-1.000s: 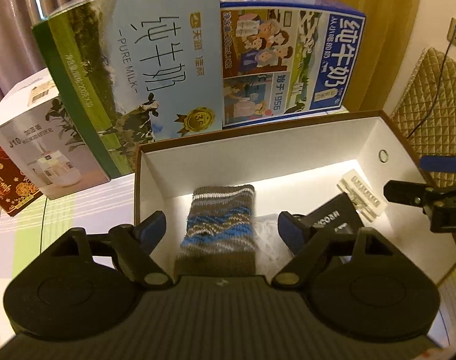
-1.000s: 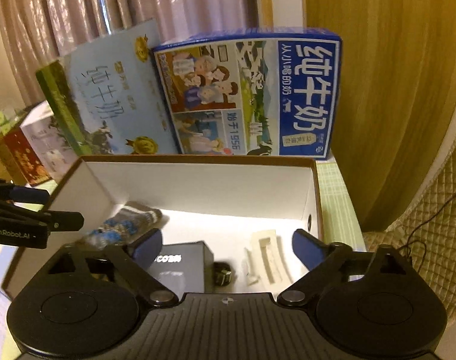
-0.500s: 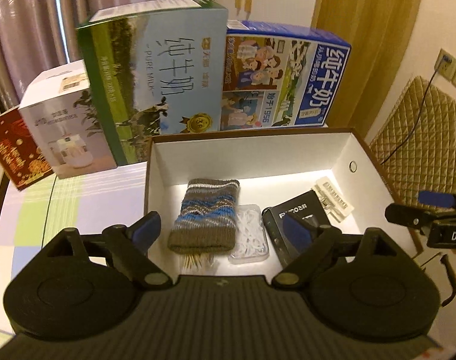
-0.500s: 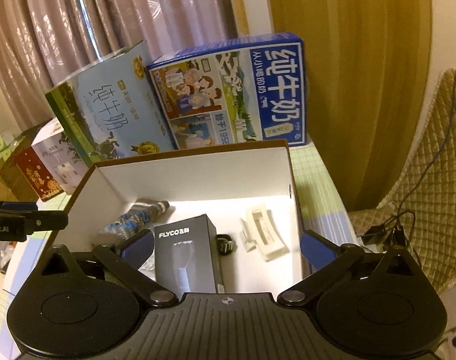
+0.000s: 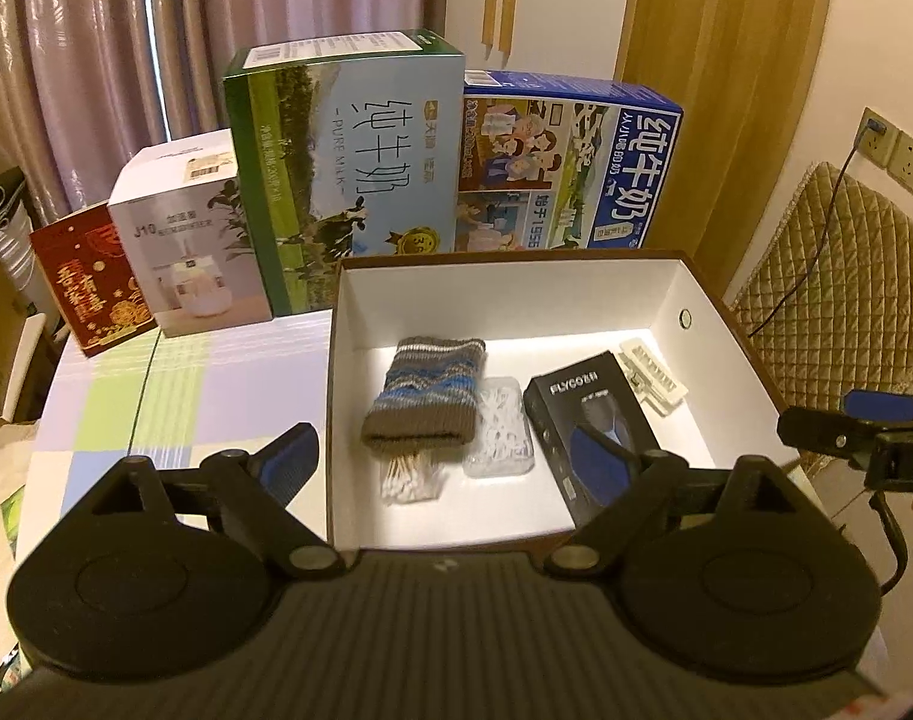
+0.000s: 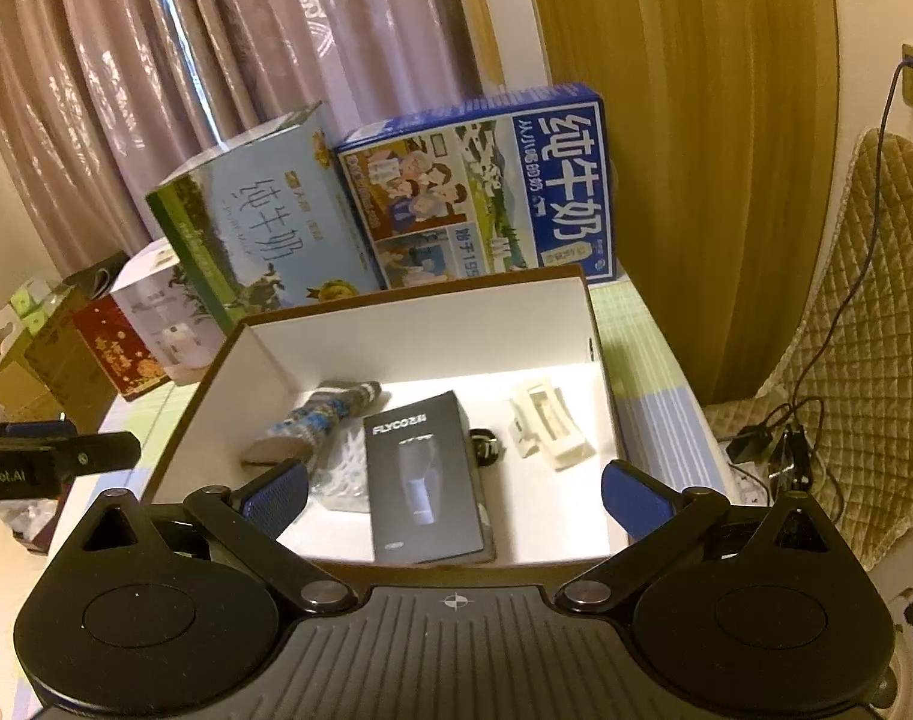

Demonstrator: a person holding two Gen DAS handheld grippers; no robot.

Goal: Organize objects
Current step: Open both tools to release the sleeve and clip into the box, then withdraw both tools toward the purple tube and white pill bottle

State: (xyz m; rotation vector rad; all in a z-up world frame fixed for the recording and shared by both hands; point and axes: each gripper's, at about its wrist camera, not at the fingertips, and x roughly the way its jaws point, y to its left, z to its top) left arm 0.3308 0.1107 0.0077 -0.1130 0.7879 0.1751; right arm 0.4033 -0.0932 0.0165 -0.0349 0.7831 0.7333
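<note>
Room: curtains are hanging behind a table (image 5: pixel 174 396) with a pastel checked cloth, and a quilted chair is sitting off past the right fingers.
Backdrop boxes: two big milk cartons (image 5: pixel 360 174) are standing upright well beyond the fingertips with a white humidifier box (image 5: pixel 186 240) and a red box beside them. My guess is they're just parked there as a wall, not part of the sort.
Open box: the brown-rimmed white box (image 5: pixel 516 294) is sitting right ahead of both grippers, and it looks like everything is getting collected in there.
Left gripper: the left gripper (image 5: pixel 444 462) is hovering over the near edge of the box with its fingers spread wide and nothing between them. One finger is hanging outside the left wall, the other over the shaver box.
Right gripper: the right gripper (image 6: pixel 456 495) is hovering at the near rim too, fingers wide apart and empty, bracketing the shaver box.
Shaver box: the black FLYCO box (image 6: pixel 423 474) is lying flat just ahead of the right fingers.
Knit pouch: the striped knit pouch (image 5: pixel 426 390) is lying between the left fingers, further in.
Small stuff: a clear plastic case (image 5: pixel 501 432) is touching the pouch's side, cotton swabs (image 5: pixel 411 474) are poking out at the pouch's near end, and a cream plastic piece (image 6: pixel 546 420) is lying toward the far right corner.
Progress: I'd say it's looking mostly packed.
</note>
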